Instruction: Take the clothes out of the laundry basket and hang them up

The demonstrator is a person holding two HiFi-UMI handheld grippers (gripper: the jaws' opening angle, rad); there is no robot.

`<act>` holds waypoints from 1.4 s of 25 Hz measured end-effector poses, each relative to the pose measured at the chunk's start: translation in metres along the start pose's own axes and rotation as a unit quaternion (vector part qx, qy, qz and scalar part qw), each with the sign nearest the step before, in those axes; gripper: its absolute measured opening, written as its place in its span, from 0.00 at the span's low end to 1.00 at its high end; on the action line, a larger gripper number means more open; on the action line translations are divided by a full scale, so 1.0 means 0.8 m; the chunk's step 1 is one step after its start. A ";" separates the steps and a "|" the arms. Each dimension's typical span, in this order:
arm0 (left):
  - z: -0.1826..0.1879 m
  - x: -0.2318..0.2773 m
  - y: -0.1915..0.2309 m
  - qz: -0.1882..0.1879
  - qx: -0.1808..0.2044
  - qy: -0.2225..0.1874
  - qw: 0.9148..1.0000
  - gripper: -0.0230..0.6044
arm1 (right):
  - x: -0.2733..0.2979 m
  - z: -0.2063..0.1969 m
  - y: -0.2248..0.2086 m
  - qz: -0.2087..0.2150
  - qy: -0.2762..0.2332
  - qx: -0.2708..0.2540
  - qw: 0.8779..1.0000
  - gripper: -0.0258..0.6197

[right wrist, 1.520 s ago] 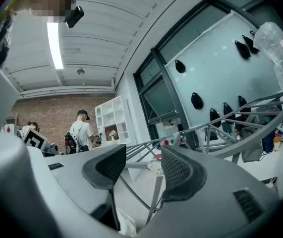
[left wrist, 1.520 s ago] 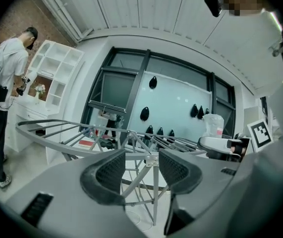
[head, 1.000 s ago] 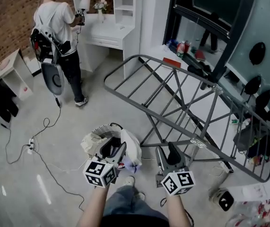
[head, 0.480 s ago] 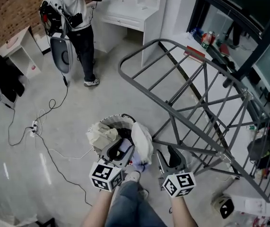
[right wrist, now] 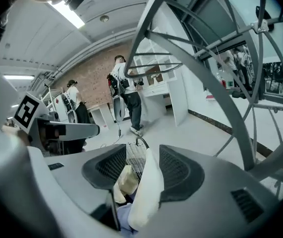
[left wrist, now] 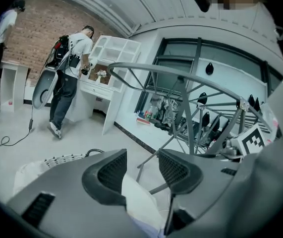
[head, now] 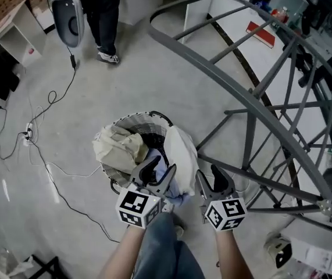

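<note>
**Poised over limp laundry**

Spread wide on both left gripper (head: 157,170) and right gripper (head: 211,178), clamping nothing. Just below and ahead of the fingers (left wrist: 104,175): white cloth (head: 183,156) draped over the basket (head: 136,117) rim. Probably light, floppy, not slippery; best pinched at the bunched fold nearest the right fingers.

One laundry basket (head: 136,118) is counted, with two pale garments draped over its rim: a cream garment (head: 116,149) and a white garment (head: 183,156). One drying rack (head: 253,108) and two grippers are seen, the left gripper (head: 159,168) and the right gripper (head: 210,179). Two other people are made out, a person at the desk (left wrist: 69,78) and a person at the left edge (left wrist: 2,24).
</note>
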State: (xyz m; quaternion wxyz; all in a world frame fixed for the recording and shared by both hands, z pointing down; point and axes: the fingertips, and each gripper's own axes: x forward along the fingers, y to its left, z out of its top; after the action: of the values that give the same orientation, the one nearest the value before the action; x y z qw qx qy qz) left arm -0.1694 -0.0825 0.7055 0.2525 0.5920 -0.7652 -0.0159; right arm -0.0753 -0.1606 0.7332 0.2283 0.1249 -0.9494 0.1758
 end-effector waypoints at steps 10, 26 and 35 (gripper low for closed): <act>-0.102 0.053 0.039 -0.010 -0.009 0.011 1.000 0.36 | 0.104 -0.166 -0.046 -0.012 0.093 -0.014 0.995 0.36; -0.118 0.050 0.048 -0.012 -0.025 0.018 0.999 0.36 | 0.110 -0.184 -0.052 -0.048 0.115 -0.027 0.992 0.06; -0.075 0.026 0.039 -0.009 -0.024 0.019 0.999 0.36 | 0.066 -0.086 -0.011 -0.021 0.050 -0.014 0.998 0.05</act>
State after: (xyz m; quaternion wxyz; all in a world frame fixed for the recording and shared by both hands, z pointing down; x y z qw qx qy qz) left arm -0.1767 -0.0757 0.7754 0.2813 0.5928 -0.7542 -0.0251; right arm -0.0915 -0.1502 0.8186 0.2808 0.1330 -0.9364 0.1634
